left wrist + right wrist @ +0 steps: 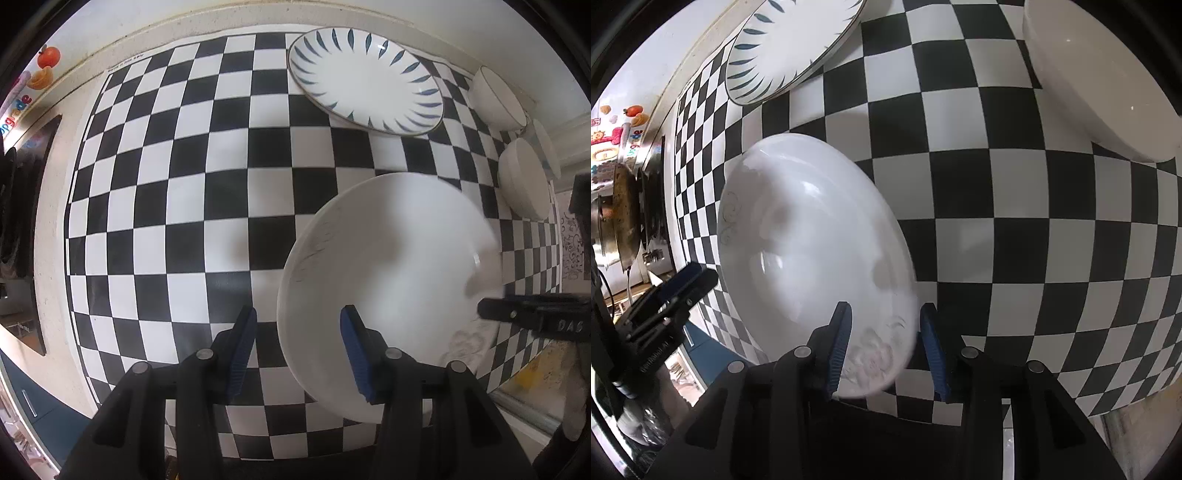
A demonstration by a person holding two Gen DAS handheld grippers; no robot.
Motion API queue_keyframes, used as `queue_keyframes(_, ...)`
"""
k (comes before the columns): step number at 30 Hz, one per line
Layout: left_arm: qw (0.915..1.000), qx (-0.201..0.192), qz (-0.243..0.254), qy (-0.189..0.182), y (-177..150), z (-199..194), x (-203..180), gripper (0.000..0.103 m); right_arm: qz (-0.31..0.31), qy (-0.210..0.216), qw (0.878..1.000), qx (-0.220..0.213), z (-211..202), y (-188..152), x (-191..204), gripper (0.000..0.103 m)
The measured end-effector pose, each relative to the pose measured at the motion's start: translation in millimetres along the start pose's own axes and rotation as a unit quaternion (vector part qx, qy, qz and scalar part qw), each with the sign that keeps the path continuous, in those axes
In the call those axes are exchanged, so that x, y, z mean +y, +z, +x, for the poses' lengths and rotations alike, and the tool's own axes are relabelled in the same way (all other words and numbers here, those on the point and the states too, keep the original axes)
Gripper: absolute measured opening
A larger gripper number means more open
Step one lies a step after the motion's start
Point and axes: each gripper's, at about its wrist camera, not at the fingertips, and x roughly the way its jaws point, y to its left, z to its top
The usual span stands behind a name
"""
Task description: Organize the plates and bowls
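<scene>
White plate (812, 254) looks glazed, stiff, slippery, breakable; grip at its rim. Right hand-held gripper (886, 350) spread around that rim, not pinching; left hand-held gripper (299, 354) spread, straddling the opposite rim

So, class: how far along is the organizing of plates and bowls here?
Nothing looks stacked yet. In hand: the white dish has its rim between the open jaws of the right gripper. Left to do: the leaf-patterned plate, far bowl and near bowl sit apart.
</scene>
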Motion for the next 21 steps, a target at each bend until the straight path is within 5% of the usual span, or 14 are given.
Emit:
queue_keyframes(7, 0.9999, -0.015, 0.002, -0.001, 29.6, -15.0, -0.6, 0.045, -0.031, -0.062, 0.997, -0.036, -21.5, 5.3, 17.3, 0.041)
queue_keyframes(11, 0.9994, -0.034, -0.002, 0.0, 68.2, -21.0, -2.5, 0.045, -0.036, -0.066, 0.993, -0.095, -49.8, 27.9, 29.0, 0.042)
queue_keyframes(15, 0.9987, -0.051, -0.008, -0.001, 113.5, -22.2, 0.6, 0.045, -0.047, -0.057, 0.981, -0.177, -77.6, 65.9, 39.1, 0.053)
queue_keyframes(21, 0.9987, -0.046, -0.01, -0.021, 186.2, -2.6, 16.3, 0.045, -0.006, -0.021, 0.983, -0.18, -84.6, 142.2, 31.6, 0.053)
